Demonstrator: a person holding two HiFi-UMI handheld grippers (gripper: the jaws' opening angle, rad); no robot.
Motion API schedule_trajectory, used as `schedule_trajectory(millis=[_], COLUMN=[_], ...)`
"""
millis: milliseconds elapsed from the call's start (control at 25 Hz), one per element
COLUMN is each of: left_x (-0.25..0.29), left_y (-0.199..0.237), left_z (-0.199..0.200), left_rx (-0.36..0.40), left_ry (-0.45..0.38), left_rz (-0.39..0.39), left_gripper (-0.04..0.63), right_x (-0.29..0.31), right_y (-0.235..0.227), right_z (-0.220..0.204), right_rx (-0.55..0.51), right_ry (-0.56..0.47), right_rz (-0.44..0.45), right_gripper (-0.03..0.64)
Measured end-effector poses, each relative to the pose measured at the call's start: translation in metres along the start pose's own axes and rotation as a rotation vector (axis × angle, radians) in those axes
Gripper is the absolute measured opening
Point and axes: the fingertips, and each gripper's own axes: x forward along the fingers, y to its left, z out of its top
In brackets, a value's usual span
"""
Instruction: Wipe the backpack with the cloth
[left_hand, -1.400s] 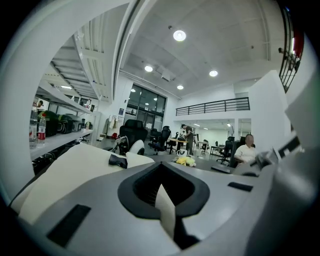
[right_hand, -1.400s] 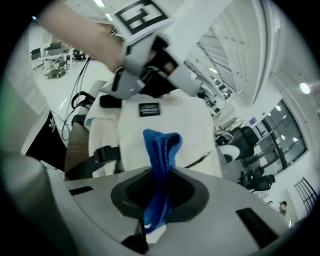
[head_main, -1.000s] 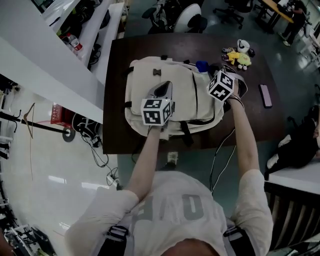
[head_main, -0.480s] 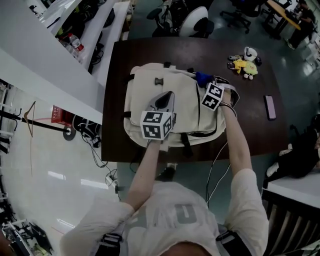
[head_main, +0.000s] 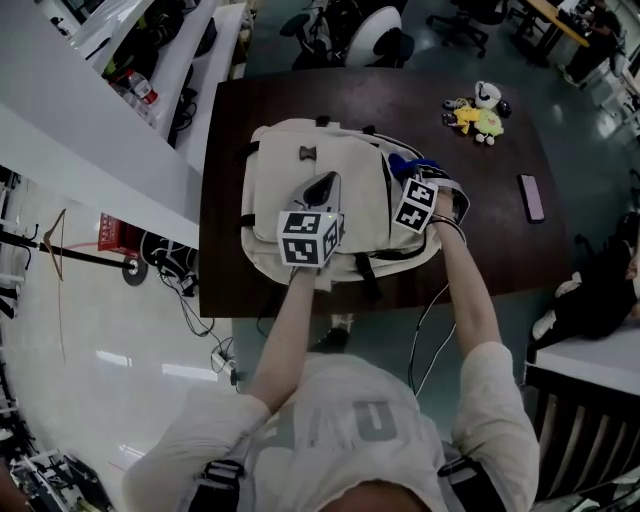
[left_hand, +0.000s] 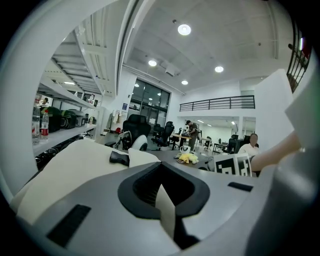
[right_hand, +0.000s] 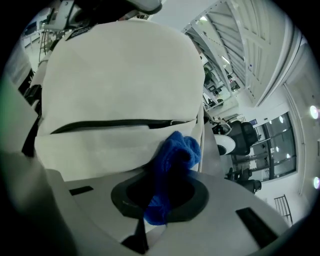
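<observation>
The only print I can make out is the black-and-white square markers on my left cube (head_main: 308, 237) and right cube (head_main: 415, 203), which carry no letters. There are also some large pale letters on my shirt (head_main: 365, 420), too foreshortened to read.

The backpack (head_main: 275, 185) lies flat on the left half of the table (head_main: 300, 95), close to the near left corner. It looks a little longer along the near edge than across it, so its long axis runs left to right. I cannot tell which end is its top. A black buckle (head_main: 305, 152) sits on its far part, and a dark zip (head_main: 392, 215) curves from far to near along its right part.

My left tongs (head_main: 322, 183) rest on the middle of the pack. In the left gripper view the jaws are closed, with a thin pale strip the colour of the backpack (left_hand: 75, 165) pinched between them. I take the strip for a fold of its fabric.

My right tongs (head_main: 408, 180) are at the pack's right side. In the right gripper view the jaws are closed on the blue cloth (right_hand: 172, 155). It bunches out past the tips and presses against the backpack (right_hand: 120, 75) just below the zip (right_hand: 110, 123). From above, the cloth (head_main: 405, 163) shows at the pack's far right corner.

Some small toys (head_main: 475, 112) lie near the table's far right corner, and a phone (head_main: 531, 196) lies by its right edge. Both are well apart from the pack.
</observation>
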Motion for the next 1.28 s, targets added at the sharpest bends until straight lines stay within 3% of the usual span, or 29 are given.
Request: schedule_trajectory(millis=[240,400,560,1000,1280], left_x=[0.005,0.002,0.004,0.005,0.005], left_y=[-0.005,-0.005,-0.007,-0.008,-0.008], left_z=[0.0,-0.004,-0.005,-0.006,-0.004], left_rx=[0.035,0.049,0.06,0.078,0.074], left_ry=[-0.002,0.012,0.024,0.036,0.025], left_rz=[-0.007,-0.012,-0.016,-0.022,-0.023], left_gripper=[0.003,0.003,0.003,0.003,0.003], right_x=[-0.023,-0.033,-0.046,-0.087,-0.099], right_y=[0.039,0.072,0.089,0.148,0.167], right_z=[-0.021,-0.028,-0.036,-0.028,-0.023], right_rx=[0.049,0.024,0.09,-0.03,0.007], right_ry=[0.026,0.06,0.049,0.01,-0.018], right_rz=[0.004,0.05,0.03,0.016,0.037], right_gripper=[0.043,0.043,0.043,0.043,0.043])
